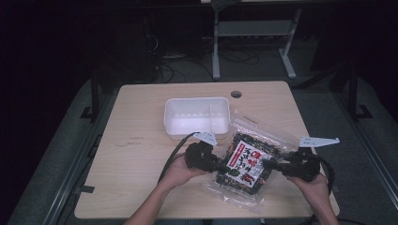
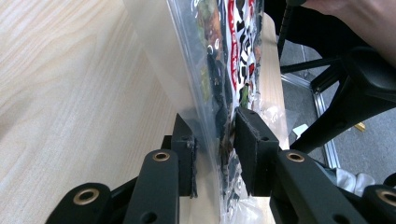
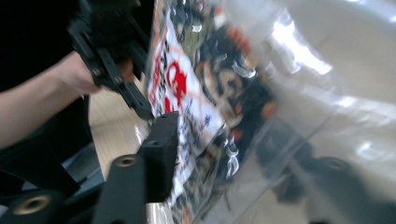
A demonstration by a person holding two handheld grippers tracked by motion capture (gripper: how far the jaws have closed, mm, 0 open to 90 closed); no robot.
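The left claw (image 1: pixel 217 165) pinches the snack bag's (image 1: pixel 246 161) left edge. The right claw (image 1: pixel 268 165) has one pad on its right edge, the other behind the plastic, grip unclear. The bag lies on the counter (image 1: pixel 141 154), beside a white tub (image 1: pixel 197 117).

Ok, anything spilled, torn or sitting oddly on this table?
Nothing spilled or torn. The snack bag lies askew, angled across the table, its lower corner near the front edge. The left gripper clamps one side; the right gripper straddles the other. The white bin sits squarely.
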